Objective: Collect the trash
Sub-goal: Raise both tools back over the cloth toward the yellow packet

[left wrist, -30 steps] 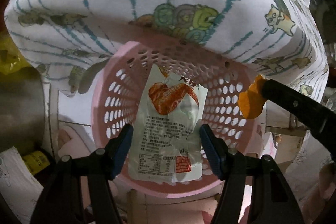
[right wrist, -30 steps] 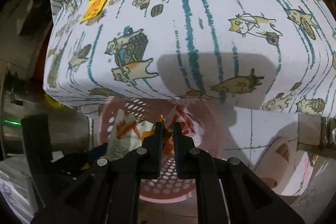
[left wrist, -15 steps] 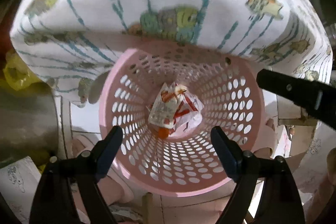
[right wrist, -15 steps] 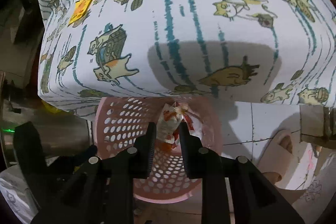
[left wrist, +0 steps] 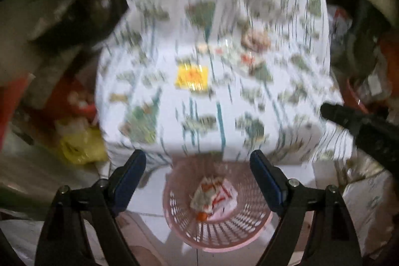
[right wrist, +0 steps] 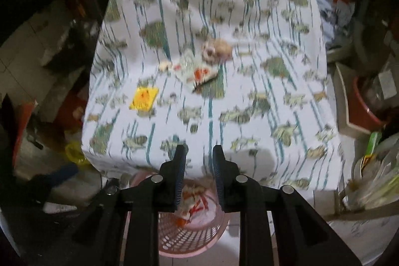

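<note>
Hovering nearest, left gripper standing wide with nothing between its pads; right gripper gaping narrowly, also holding nothing. Sitting on the floor below the table's near edge, pink basket holding crumpled wrappers. Lying farther back on the tablecloth: yellow packet toward the left edge, torn wrapper near the middle, crumpled scrap just beyond.

- My left gripper: two black arms, each ending in a dark blue pad, a silver screw at every joint.
- My right gripper: same black frame, ribbed blue pads, round silver screws on the arms.
</note>
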